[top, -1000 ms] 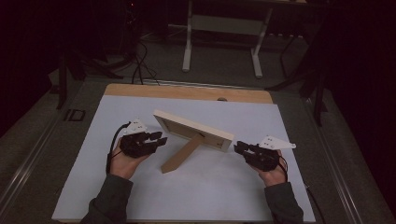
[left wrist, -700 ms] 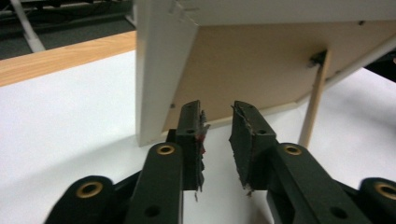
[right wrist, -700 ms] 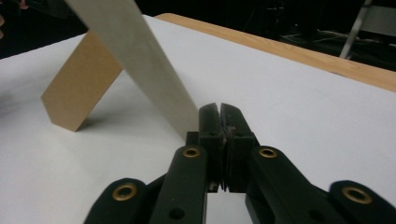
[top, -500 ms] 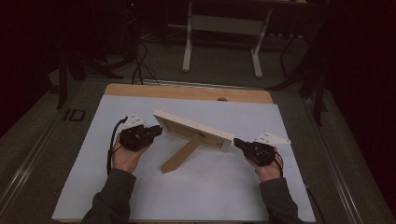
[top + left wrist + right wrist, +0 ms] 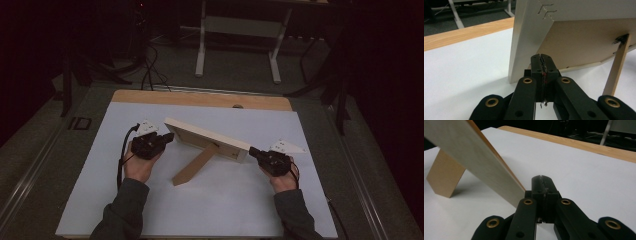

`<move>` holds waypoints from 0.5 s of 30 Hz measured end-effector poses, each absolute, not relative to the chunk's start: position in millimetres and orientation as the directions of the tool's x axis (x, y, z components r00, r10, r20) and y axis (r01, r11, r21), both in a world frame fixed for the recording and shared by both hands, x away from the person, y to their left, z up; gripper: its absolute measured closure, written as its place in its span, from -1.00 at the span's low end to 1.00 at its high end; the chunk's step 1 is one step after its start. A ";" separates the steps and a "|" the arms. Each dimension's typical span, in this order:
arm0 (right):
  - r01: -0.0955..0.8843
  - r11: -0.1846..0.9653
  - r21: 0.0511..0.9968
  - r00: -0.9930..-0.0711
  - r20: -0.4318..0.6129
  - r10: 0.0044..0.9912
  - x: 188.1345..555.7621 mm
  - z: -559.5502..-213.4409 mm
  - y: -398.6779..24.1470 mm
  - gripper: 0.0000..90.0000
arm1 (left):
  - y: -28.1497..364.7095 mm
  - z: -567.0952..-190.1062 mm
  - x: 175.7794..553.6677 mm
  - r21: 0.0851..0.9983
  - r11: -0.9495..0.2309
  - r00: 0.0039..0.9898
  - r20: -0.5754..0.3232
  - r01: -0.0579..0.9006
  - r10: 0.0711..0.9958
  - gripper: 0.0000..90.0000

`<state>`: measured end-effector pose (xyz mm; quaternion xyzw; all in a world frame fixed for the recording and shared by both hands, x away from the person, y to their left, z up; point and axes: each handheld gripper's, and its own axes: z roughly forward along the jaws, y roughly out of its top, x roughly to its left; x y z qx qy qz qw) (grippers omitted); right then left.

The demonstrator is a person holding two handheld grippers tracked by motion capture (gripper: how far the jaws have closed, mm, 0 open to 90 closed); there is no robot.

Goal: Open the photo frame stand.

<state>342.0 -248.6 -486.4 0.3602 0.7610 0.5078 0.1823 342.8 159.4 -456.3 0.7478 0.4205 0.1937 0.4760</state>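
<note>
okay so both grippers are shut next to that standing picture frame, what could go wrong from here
1. The picture frame leans on a single back strut; a nudge from the shut left gripper at its edge could fold or tip it.
2. The right gripper sits shut beside the other end, holding nothing, so pushing there may just slide the frame across the white table sheet.

A: What sits ahead of the right gripper (image 5: 541, 178)?
B: Its black jaws are pressed together with nothing between them, just beside the lower corner of a tilted pale wooden picture frame (image 5: 474, 157).
A: And behind?
B: A tan wooden stand leg (image 5: 445, 177) rests on the white table sheet (image 5: 579, 167).
</note>
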 end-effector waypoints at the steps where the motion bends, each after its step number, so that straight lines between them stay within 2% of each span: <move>1: 0.363 0.223 0.905 -0.673 0.089 0.735 342.7 -486.5 -249.0 0.99 | 159.3 -456.6 343.1 0.874 -0.191 0.569 -0.113 0.446 0.814 1.00; 15: 0.379 0.223 0.898 -0.673 0.102 0.732 351.9 -491.4 -243.1 0.99 | 158.2 -457.3 347.0 0.875 -0.185 0.562 -0.115 0.448 0.819 1.00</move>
